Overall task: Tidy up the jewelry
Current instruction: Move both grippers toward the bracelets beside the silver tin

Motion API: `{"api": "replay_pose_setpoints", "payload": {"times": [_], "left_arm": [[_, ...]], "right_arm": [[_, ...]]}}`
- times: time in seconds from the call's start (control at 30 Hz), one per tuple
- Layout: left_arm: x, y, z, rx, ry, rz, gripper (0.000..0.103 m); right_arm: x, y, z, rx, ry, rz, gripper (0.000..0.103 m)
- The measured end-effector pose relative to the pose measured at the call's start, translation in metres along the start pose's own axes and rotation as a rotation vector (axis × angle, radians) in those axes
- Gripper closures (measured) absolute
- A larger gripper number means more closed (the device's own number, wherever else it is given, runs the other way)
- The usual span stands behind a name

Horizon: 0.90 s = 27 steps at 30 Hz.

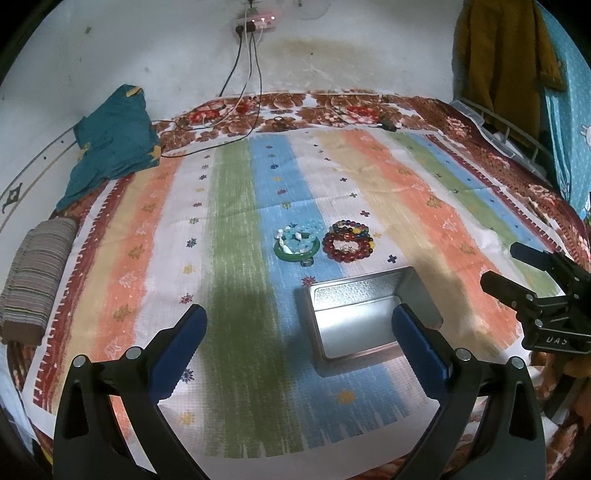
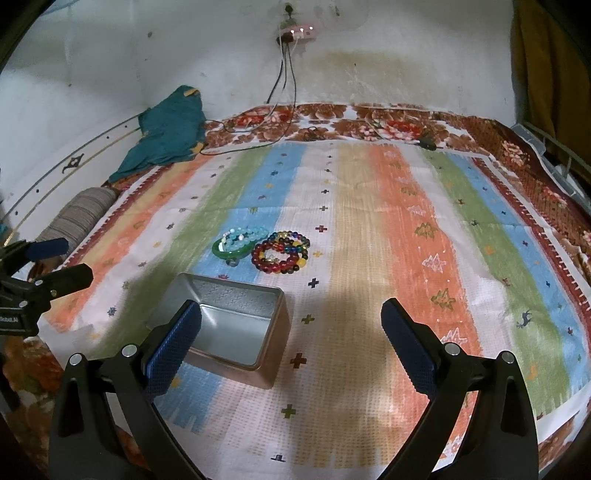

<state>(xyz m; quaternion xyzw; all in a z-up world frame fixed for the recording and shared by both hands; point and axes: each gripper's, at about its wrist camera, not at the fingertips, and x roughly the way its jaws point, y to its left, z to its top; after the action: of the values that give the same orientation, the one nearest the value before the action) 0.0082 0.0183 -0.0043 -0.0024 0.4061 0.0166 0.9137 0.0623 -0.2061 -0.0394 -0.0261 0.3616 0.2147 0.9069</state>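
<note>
Both grippers hung over the striped cloth [image 1: 236,221] with fingers spread wide and nothing between them. The left gripper [image 1: 299,347] filled the bottom of its own view, its blue pads [image 1: 177,350] apart; the right gripper [image 2: 291,343] did the same in the other picture. Each also showed at the edge of the other's frame, the right one at middle right of the left view [image 1: 517,269], the left at middle left of the right view [image 2: 55,258], both empty.

Just beyond the fingers an open metal tin [image 1: 354,314] sat on the cloth with no lid on it, lower centre in the left view and lower left [image 2: 229,325] in the right. It appeared empty, likely set close so the pieces could be dropped straight in.

The jewelry lay untouched a little farther on, near centre frame and apart from the tin. A green bangle [image 1: 295,251] ringed pale blue beads [image 1: 303,234], touching them; just right of it sat a pile of red and mixed-colour bead bracelets [image 1: 347,242]. Grouping them side by side probably kept each within easy reach of either gripper.

Farther back, a teal cloth [image 1: 114,140] lay at upper left, and cables [image 1: 255,74] ran down the wall from a power strip [image 1: 258,20] at top centre.
</note>
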Motion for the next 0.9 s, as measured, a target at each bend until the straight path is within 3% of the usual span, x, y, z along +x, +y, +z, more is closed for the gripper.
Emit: {"api": "replay_pose_setpoints", "payload": {"times": [0.9], "left_arm": [[0.015,0.004,0.006,0.021,0.036,0.057,0.006]], "right_arm": [[0.015,-0.011,0.013,-0.001,0.029,-0.002,0.004]]}}
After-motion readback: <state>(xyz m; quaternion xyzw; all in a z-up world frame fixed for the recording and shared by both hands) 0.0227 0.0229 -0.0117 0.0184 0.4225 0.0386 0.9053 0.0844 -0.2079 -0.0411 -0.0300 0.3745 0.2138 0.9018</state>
